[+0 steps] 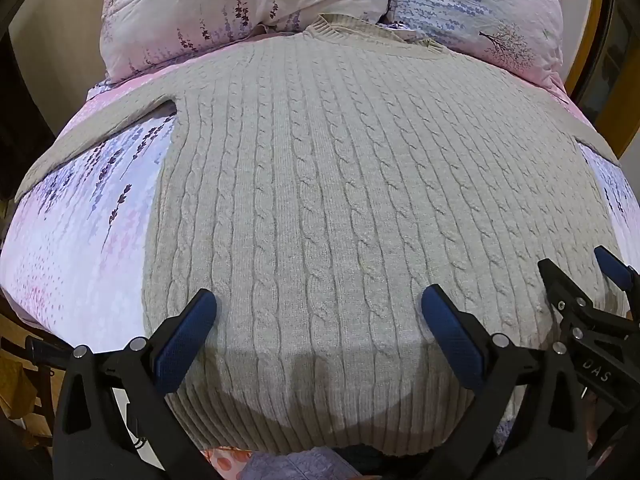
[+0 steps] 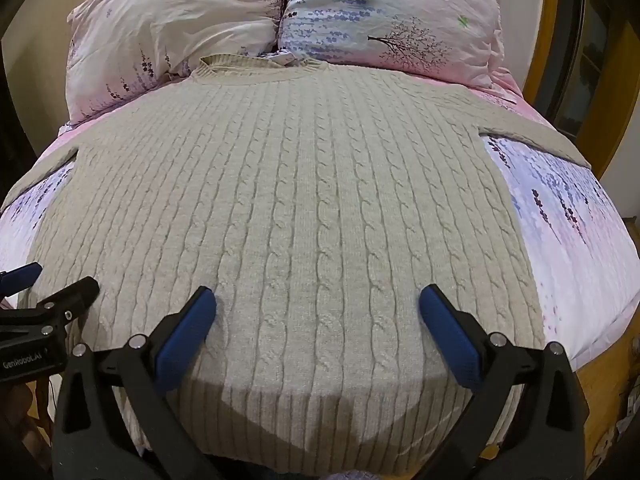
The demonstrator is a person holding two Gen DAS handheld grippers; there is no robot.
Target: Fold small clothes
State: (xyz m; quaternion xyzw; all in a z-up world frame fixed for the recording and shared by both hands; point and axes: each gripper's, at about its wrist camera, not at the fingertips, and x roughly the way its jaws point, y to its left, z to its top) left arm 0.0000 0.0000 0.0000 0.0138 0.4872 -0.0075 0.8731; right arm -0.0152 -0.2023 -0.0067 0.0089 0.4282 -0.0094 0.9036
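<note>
A beige cable-knit sweater point(image 1: 320, 184) lies flat on the bed, collar far, ribbed hem near, both sleeves spread sideways; it also shows in the right wrist view point(image 2: 304, 208). My left gripper point(image 1: 319, 312) is open and empty, hovering over the lower left part near the hem. My right gripper point(image 2: 318, 308) is open and empty over the lower right part. The right gripper shows at the right edge of the left wrist view point(image 1: 576, 268). The left gripper shows at the left edge of the right wrist view point(image 2: 56, 278).
A floral pink and lilac bedsheet point(image 1: 80, 240) covers the bed. Two floral pillows point(image 2: 180, 20) point(image 2: 392, 12) lie behind the collar. A wooden frame point(image 2: 548, 40) stands at the right. The bed's near edge is just below the hem.
</note>
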